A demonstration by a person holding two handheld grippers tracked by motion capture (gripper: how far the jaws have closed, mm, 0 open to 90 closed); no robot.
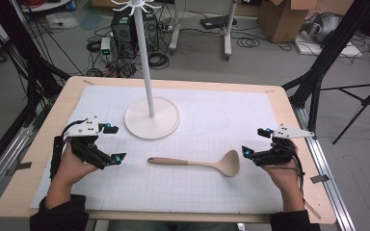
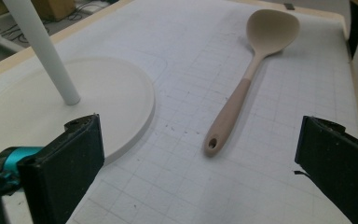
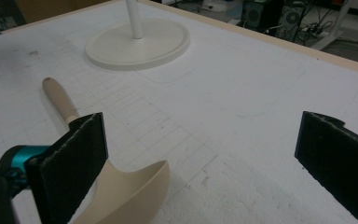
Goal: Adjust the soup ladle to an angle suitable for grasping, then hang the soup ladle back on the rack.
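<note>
A beige ladle lies flat on the white grid mat, handle to the left and bowl to the right. Behind it stands a white rack with a round base and a tall pole topped by hooks. My left gripper is open, a short way left of the handle's end. In the left gripper view, its jaws stand wide apart with the ladle ahead, untouched. My right gripper is open just right of the bowl. In the right gripper view, the ladle's bowl lies by the left jaw of that gripper.
The mat covers a wooden table whose edge frames it on all sides. On the floor beyond are a computer tower, cables, cardboard boxes and black stand legs at both sides.
</note>
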